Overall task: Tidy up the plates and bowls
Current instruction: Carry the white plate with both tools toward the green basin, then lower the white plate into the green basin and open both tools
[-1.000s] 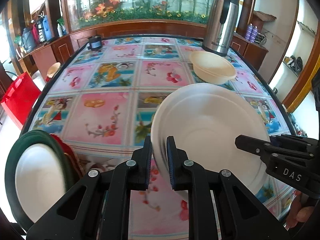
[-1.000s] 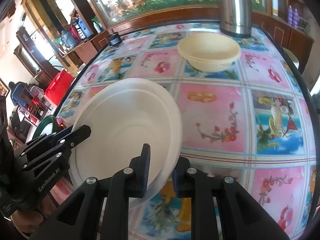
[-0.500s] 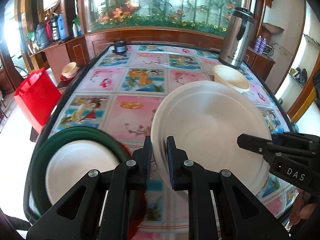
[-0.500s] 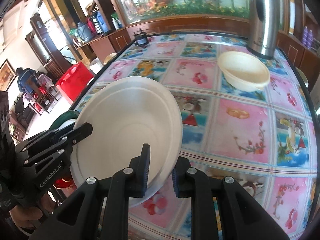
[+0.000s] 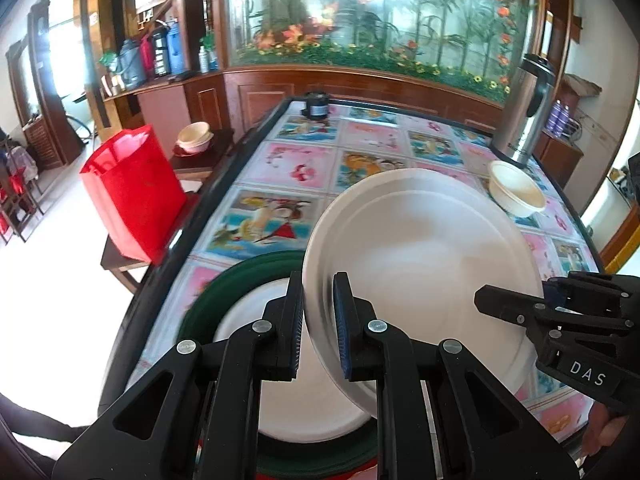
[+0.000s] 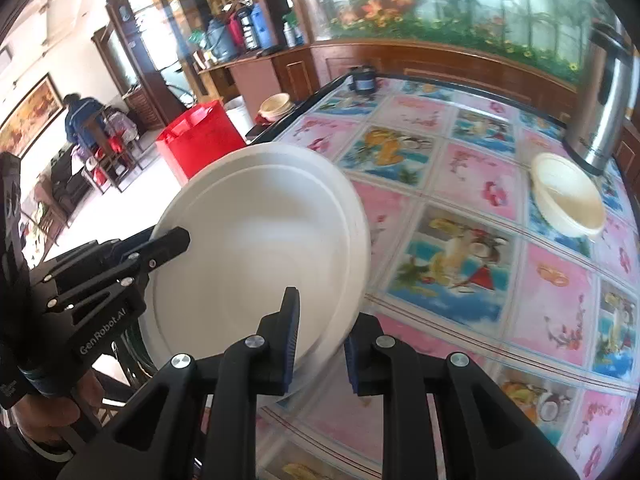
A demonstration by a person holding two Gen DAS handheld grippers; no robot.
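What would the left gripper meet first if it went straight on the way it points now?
The left gripper is already shut on the rim of the white plate, so the plate moves with it. Past the plate, the line seems to run over the table toward the wooden cabinet; depth is unclear.

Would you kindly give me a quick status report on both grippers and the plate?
Left gripper and right gripper both shut on white plate, tilted above table. Green-rimmed plate below. Cream bowl apart, near steel flask.

White plate [image 5: 420, 248] tilted above green-rimmed plate [image 5: 240, 276].
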